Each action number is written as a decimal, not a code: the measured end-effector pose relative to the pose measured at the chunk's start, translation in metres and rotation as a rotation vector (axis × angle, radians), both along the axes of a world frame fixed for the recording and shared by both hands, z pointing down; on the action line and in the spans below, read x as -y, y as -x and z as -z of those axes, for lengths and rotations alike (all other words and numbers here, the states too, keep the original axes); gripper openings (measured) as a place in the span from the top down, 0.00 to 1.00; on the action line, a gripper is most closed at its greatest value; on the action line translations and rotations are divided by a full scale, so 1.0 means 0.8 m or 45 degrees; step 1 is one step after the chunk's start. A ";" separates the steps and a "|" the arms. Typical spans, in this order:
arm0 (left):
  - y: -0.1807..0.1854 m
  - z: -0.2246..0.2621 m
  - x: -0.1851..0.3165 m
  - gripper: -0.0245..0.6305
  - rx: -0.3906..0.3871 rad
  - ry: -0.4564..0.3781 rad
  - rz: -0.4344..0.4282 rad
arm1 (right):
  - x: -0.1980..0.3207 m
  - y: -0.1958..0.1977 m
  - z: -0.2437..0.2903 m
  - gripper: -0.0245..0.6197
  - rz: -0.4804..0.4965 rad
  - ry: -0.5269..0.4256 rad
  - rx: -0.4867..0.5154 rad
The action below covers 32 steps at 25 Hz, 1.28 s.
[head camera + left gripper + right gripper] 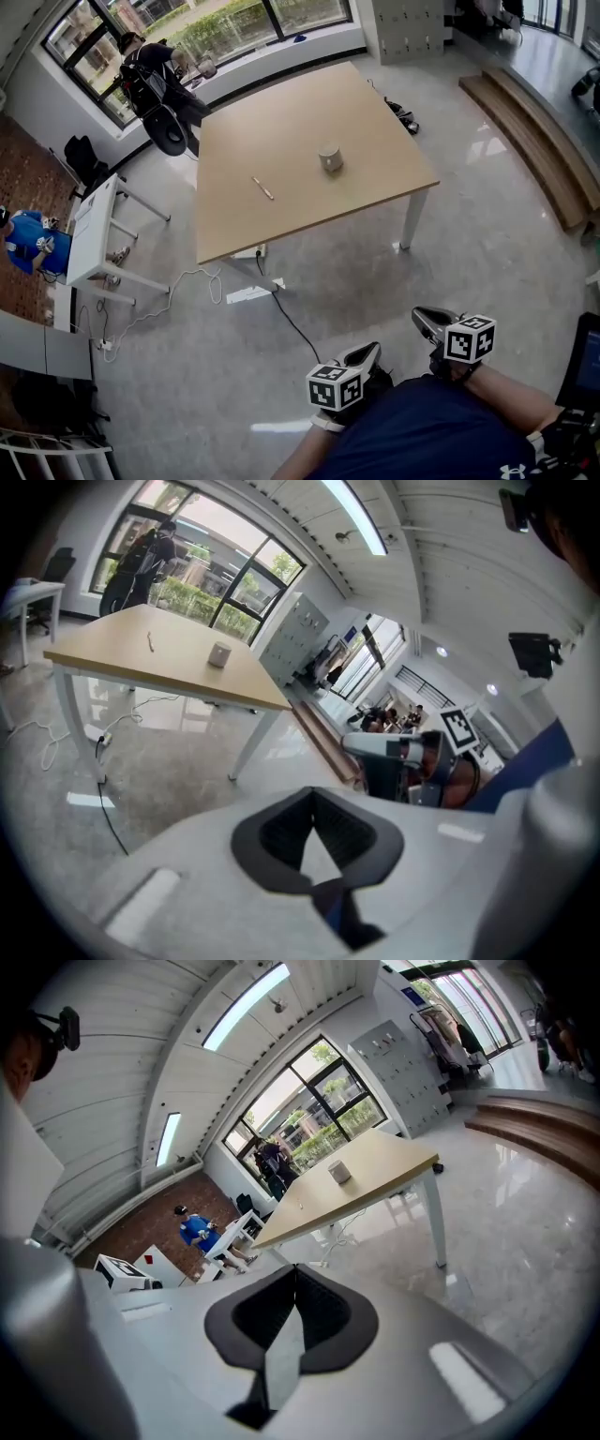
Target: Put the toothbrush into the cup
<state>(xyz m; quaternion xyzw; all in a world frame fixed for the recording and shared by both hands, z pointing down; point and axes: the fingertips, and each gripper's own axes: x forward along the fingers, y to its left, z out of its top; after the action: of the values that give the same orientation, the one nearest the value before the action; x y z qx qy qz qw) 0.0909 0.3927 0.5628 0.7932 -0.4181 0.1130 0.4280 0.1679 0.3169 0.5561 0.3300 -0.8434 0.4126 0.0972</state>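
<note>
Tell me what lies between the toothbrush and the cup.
Only bare tabletop separates the toothbrush and the cup, seen in the head view.

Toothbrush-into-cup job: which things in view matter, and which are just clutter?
Job:
- toothbrush and cup, apart on the wooden table
- left gripper and right gripper, both shut and empty

Lying about:
- power strip
- white desk
- person by the window
</note>
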 end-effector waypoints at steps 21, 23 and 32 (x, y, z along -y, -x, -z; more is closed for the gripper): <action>0.159 -0.015 0.019 0.96 -0.085 0.027 0.339 | 0.035 0.168 -0.001 0.95 0.304 -0.012 -0.089; 0.172 -0.016 0.026 0.96 -0.075 0.023 0.398 | 0.044 0.183 -0.001 0.95 0.357 -0.023 -0.081; 0.174 -0.017 0.110 0.96 -0.041 0.036 0.473 | 0.140 0.198 -0.003 0.95 0.423 -0.005 -0.024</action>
<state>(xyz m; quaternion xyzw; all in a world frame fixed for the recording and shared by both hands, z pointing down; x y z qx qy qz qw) -0.0483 0.3044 0.5764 0.6979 -0.5490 0.0250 0.4592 0.0097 0.2050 0.5587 0.1901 -0.8863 0.3861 0.1711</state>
